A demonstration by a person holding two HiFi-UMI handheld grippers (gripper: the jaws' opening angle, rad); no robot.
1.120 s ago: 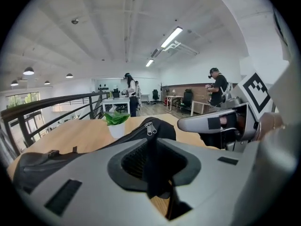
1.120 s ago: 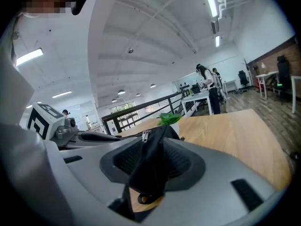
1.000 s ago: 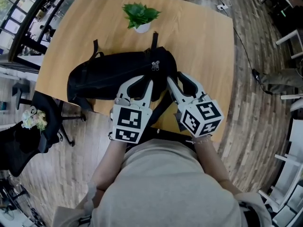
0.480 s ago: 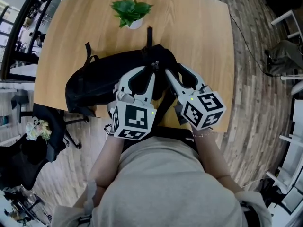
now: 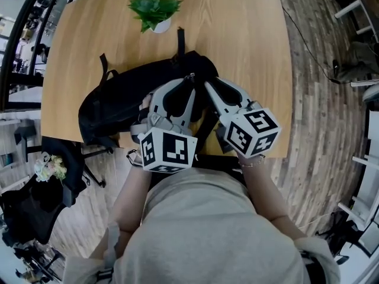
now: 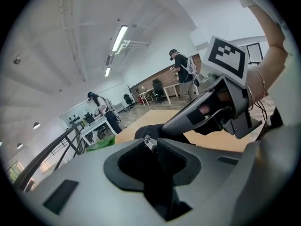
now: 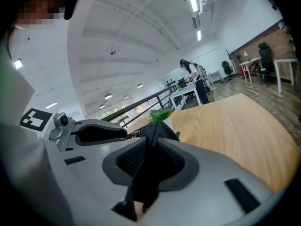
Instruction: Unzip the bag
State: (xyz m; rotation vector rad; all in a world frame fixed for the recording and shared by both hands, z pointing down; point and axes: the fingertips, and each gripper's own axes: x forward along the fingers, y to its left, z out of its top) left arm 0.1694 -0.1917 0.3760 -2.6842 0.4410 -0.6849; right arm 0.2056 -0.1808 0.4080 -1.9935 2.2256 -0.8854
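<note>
Here we are, looking down over the person's shoulders: the black bag [image 5: 115, 99] lies on its side across the wooden surface [image 5: 254, 46], filling the middle left of the head view, one strap [image 5: 179, 39] trailing up toward the little green plant [image 5: 153, 9] at the top edge. Both tools are in on the bag's right end, side by side, tips almost meeting. The left hand-held gripper [image 5: 188, 85] has its jaws pressed onto the black fabric right at the zipper pull [image 6: 149, 143]. In its own view the small metal pull sits at the very tips, with the dark cloth bunched between the pads. The right hand-held gripper [image 5: 208, 84] is just beside it on the right, and its jaws have just been closing. Its own view shows a ridge of the bag's black fabric standing up between the ribbed pads, pinched there, so it now has hold of the bag too. Each tool's marker cube is toward the bottom of the head view, near the person's body, the left one [image 5: 168, 150] tilted, the right one [image 5: 251, 132] turned at an angle. The zip looks closed where the pull is. Off in the background of the left gripper view, a person [image 6: 181, 72] stands by tables [image 6: 155, 92] near a brick wall, and another [image 6: 94, 99] bends over a bench farther left.
</note>
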